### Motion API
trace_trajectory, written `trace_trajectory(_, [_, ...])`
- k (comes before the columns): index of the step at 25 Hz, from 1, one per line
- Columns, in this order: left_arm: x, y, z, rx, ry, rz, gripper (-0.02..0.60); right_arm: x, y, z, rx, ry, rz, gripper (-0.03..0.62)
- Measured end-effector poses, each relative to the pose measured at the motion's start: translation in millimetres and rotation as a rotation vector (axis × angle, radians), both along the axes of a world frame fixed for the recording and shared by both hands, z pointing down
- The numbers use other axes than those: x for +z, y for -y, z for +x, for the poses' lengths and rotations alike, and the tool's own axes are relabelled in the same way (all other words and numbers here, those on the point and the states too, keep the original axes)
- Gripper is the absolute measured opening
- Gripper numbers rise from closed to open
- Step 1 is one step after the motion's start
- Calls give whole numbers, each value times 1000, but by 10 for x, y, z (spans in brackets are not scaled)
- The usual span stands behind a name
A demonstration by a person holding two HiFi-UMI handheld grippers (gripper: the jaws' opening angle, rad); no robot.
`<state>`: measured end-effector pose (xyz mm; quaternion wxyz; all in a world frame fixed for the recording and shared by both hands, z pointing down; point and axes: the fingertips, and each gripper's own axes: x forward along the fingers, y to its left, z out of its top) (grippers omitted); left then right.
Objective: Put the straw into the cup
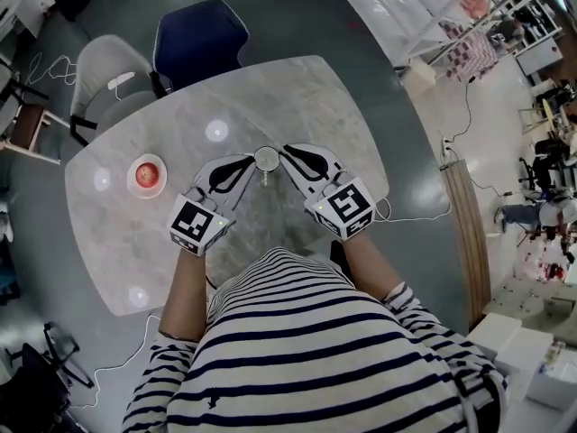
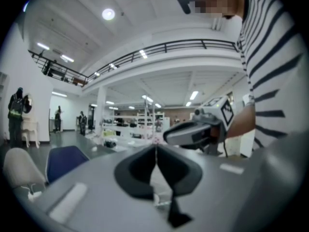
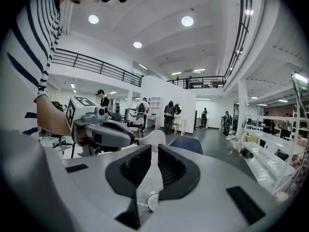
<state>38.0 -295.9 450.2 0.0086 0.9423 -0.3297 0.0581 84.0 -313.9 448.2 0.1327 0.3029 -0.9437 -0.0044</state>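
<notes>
A small clear cup (image 1: 266, 159) stands on the marble table (image 1: 315, 97), right in front of me. A short pale stick, perhaps the straw (image 1: 264, 179), shows at its near side. My left gripper (image 1: 250, 162) comes in from the left and my right gripper (image 1: 285, 152) from the right, both tips beside the rim. The left gripper (image 2: 155, 152) has its pads pressed together; I cannot tell whether anything thin is pinched there. On the right gripper (image 3: 154, 151) a narrow gap separates the jaws, with nothing seen in it. The cup's rim (image 3: 152, 201) lies below that gap.
A white dish holding a red fruit (image 1: 147, 175) sits at the table's left. A blue chair (image 1: 200, 39) and a grey chair (image 1: 108, 79) stand at the far edge. A cable (image 1: 424, 216) runs off the right edge.
</notes>
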Motion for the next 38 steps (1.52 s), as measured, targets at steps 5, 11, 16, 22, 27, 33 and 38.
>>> trace_trajectory(5, [-125, -27, 32, -1, -3, 23, 9, -192, -103, 43, -4, 26, 61, 25])
trace_trajectory(11, [-186, -54, 61, 13, -29, 46, 9, -320, -171, 69, -10, 48, 94, 17])
trace_trajectory(16, [-212, -27, 52, 12, -26, 43, 9, -429, -212, 34, -34, 49, 124, 15])
trace_trajectory(22, [-219, -26, 51, 13, -28, 46, 9, -437, -199, 29, -25, 38, 126, 6])
trace_trajectory(27, [-195, -13, 24, 1, -30, 42, 9, -381, -171, 59, -15, 24, 122, 6])
trace_trajectory(33, [-172, -9, 14, -6, -33, 41, 9, -348, -176, 53, -19, 17, 120, 6])
trace_trajectory(38, [-197, -12, 6, -9, -37, 41, 9, -367, -174, 51, -23, 12, 122, 6])
